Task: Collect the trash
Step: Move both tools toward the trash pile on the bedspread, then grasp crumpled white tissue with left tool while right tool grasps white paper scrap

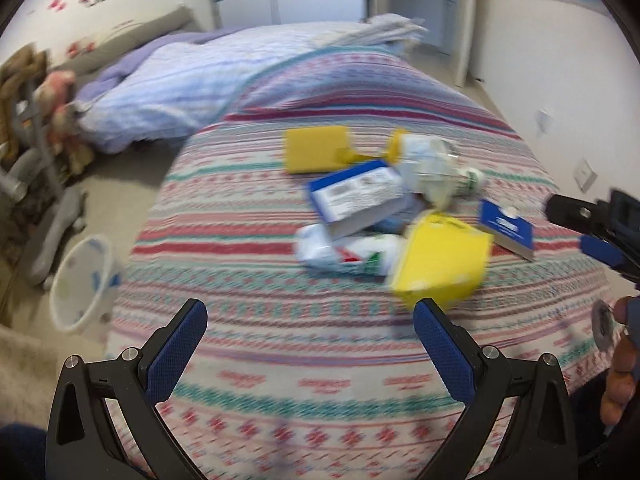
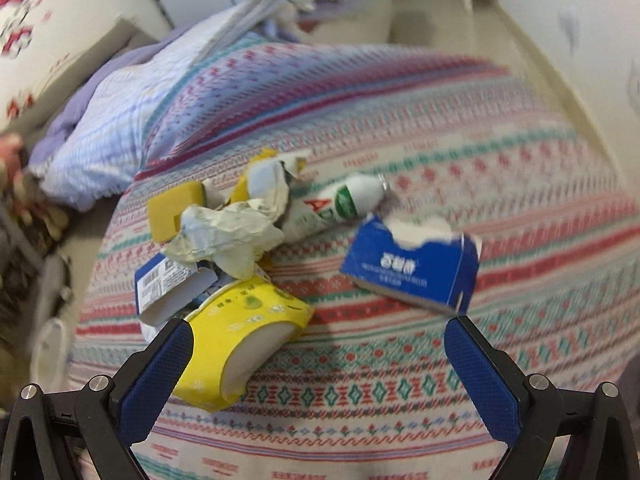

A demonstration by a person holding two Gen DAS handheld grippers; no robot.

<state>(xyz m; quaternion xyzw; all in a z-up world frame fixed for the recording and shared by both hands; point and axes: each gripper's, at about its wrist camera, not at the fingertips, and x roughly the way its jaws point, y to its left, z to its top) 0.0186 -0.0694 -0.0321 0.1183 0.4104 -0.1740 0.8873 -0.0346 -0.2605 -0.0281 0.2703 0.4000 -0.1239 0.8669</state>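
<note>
**Trash still heaped on the bed, both grippers empty**

Left wrist view: The left gripper [image 1: 310, 316] hovers above a striped bedspread [image 1: 248, 344], its two blue-padded fingers spread wide apart with nothing between them. Ahead of it lies the pile of trash [image 1: 392, 208] near the middle of the bed: a yellow box [image 1: 440, 260] nearest, just beyond the right finger, a blue and white box [image 1: 356, 196] leaning on a white wrapper [image 1: 344, 252], a small blue box [image 1: 508, 228] off to the right, and a flat yellow box [image 1: 316, 148] at the back. A white wastebasket [image 1: 82, 284] stands on the floor beside the bed's left edge, well apart from the pile. It looks nearly empty, though blur makes this uncertain. The right gripper [image 1: 592, 232] shows at the right edge, and a hand [image 1: 620, 364] below it.

Right wrist view: The right gripper [image 2: 318, 340] is likewise spread open and holds nothing. The yellow box [image 2: 240, 340] lies just beside its left finger; whether they touch cannot be told. The small blue box [image 2: 416, 264] sits just ahead, with crumpled paper [image 2: 228, 236] and a white bottle [image 2: 344, 204] behind.

Judged from this, collecting has barely begun; every piece seen remains on the bed. Open bedspread surrounds the pile on the near and right sides, giving free approach. The bed drops away at the left edge, toward the wastebasket.
</note>
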